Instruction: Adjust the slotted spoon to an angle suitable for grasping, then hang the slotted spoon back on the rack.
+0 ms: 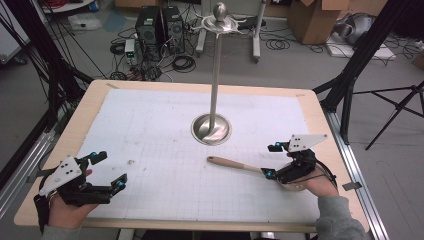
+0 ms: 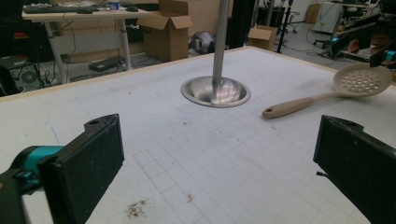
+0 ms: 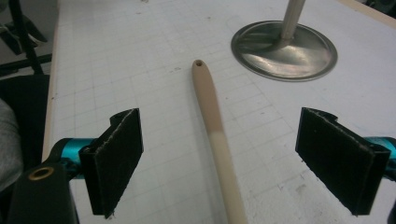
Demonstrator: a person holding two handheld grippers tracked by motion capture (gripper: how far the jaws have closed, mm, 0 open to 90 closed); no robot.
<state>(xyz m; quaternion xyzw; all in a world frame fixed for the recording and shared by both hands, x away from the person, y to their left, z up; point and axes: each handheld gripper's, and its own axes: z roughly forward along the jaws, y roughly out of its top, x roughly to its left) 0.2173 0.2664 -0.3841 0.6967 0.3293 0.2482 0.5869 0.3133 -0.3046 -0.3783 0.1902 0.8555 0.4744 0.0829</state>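
Observation:
A beige slotted spoon [image 1: 235, 164] lies flat on the white grid mat [image 1: 150, 125], its handle end pointing left toward the table's middle. My right gripper [image 1: 270, 160] is at the right front, open, with its jaws on either side of the handle [image 3: 208, 100] and not touching it. The perforated head [image 2: 362, 80] lies under my right hand. My left gripper [image 1: 111, 170] rests at the left front, open, with nothing between its jaws [image 2: 219, 158].
A metal stand rises from a round base [image 1: 211, 129] at the table's middle, with a tall pole and a hooked top [image 1: 220, 22]. The base [image 3: 284, 44] sits just beyond the spoon's handle end. Computers, cables, boxes and tripods surround the table.

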